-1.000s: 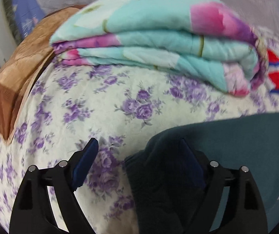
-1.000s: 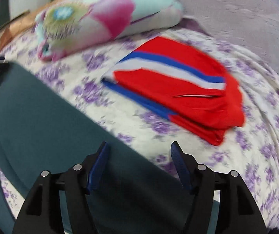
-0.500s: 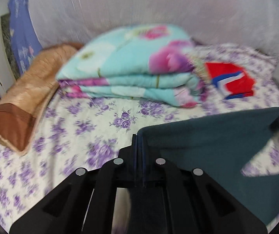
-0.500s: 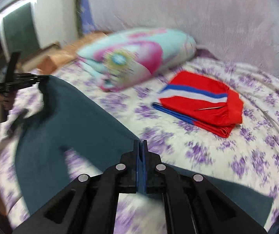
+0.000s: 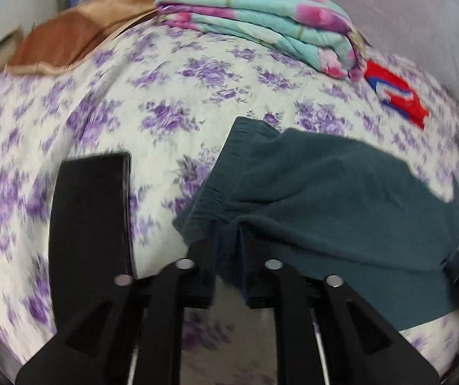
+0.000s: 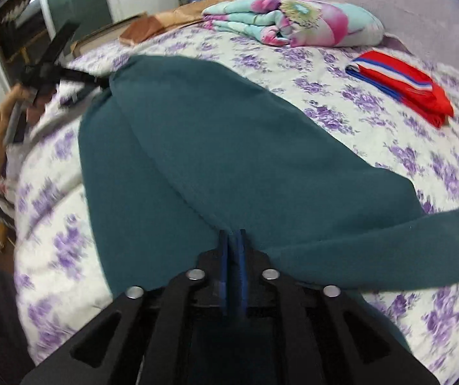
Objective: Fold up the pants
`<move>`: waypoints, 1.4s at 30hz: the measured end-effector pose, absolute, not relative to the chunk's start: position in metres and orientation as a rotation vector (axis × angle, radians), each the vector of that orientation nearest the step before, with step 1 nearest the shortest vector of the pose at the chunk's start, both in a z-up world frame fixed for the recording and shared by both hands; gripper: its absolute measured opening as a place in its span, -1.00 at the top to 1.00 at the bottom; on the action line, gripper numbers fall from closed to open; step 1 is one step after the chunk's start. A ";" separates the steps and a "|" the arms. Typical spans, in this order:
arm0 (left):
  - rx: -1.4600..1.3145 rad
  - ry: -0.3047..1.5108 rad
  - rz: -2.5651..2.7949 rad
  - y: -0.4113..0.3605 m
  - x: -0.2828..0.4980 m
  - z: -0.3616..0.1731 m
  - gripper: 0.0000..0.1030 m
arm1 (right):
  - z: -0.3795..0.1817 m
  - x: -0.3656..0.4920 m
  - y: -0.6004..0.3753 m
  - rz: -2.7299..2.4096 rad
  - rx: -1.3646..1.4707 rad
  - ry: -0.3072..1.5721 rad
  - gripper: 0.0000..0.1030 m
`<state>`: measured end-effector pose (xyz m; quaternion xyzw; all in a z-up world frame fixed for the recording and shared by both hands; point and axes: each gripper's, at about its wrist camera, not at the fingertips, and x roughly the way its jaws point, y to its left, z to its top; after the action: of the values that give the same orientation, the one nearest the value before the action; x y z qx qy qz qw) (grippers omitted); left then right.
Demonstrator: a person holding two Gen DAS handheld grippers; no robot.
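The dark teal pants [image 5: 332,199] lie partly lifted over the purple-flowered bedsheet [image 5: 171,73]. My left gripper [image 5: 229,227] is shut on the pants at the elastic waistband. My right gripper [image 6: 232,237] is shut on the pants [image 6: 216,141] farther along the legs, with a leg end trailing to the right. The left gripper [image 6: 53,67] and the hand holding it also show in the right wrist view at the far left, at the pants' other end.
A folded turquoise floral quilt [image 5: 261,22] and a folded red, white and blue garment [image 5: 396,96] lie at the back of the bed. A brown pillow [image 5: 78,32] is at the back left. A black flat object [image 5: 91,218] lies left of my left gripper.
Both grippers closed on the pants and lifted them. Since half a second ago both have moved, the pants now draped lower over the bed between them.
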<state>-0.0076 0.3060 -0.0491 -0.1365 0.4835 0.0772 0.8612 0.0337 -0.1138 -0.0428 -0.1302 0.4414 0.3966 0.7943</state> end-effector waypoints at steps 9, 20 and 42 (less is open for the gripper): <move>-0.336 1.000 0.272 0.294 -0.017 -0.017 -0.75 | -0.019 0.037 -0.141 0.772 -0.170 0.827 0.17; -0.676 1.162 0.319 0.318 -0.003 -0.047 0.23 | -0.029 0.038 -0.148 0.771 -0.147 0.816 0.09; -0.848 1.129 0.362 0.332 0.022 -0.057 0.50 | -0.038 0.017 -0.101 0.861 -0.346 0.826 0.04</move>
<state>0.0216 0.3317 -0.0573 -0.3874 0.5159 0.1653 0.7459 0.0172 -0.1012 -0.0376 -0.1621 0.3871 0.4033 0.8132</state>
